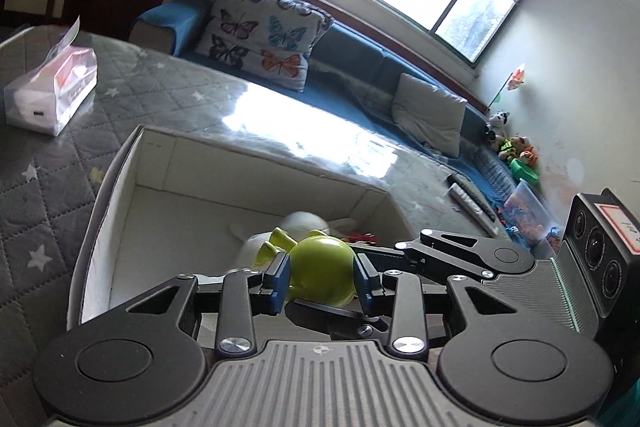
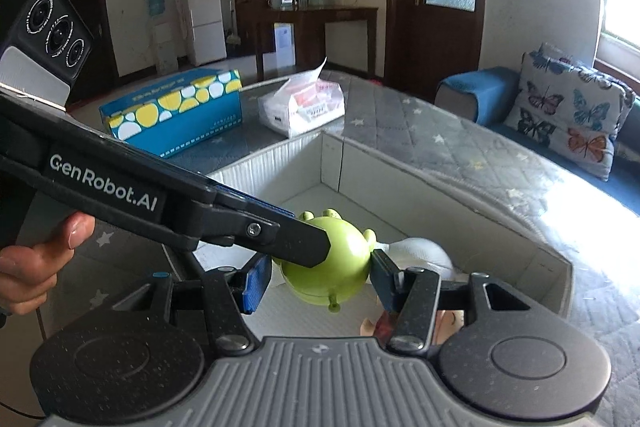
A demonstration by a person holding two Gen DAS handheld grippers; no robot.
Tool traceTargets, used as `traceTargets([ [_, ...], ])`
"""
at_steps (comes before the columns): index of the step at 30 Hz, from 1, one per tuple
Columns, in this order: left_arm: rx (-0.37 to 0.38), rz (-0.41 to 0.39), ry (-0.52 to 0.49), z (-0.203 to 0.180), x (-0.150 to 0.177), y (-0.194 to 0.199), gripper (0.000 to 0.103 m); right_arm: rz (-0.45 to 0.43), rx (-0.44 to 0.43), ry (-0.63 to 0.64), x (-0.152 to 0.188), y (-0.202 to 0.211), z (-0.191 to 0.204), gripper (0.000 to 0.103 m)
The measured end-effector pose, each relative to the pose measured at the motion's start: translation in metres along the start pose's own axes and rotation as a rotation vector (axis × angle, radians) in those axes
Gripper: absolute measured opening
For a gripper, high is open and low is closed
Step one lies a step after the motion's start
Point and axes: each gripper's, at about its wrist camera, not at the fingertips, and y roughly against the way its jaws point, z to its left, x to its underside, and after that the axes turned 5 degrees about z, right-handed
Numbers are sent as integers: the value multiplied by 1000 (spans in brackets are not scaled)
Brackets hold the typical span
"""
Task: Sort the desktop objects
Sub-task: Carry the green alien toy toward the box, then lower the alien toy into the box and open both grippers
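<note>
Both the left tongs (image 1: 321, 277) and right tongs (image 2: 320, 279) are clamped on the green toy (image 1: 322, 267) above the box (image 1: 256, 163)

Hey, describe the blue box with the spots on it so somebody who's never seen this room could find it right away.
Start at the big surface covered in grey quilted star fabric. At its far end, left of the clear plastic tissue pack, lies the blue box. It is the only long teal-blue carton there, with a band of yellow and white spots along its upper edge.
</note>
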Motion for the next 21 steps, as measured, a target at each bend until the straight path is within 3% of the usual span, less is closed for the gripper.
traceTargets([
  [21, -22, 76, 63, 27, 2, -24, 37, 128, -12, 14, -4, -40, -2, 55],
])
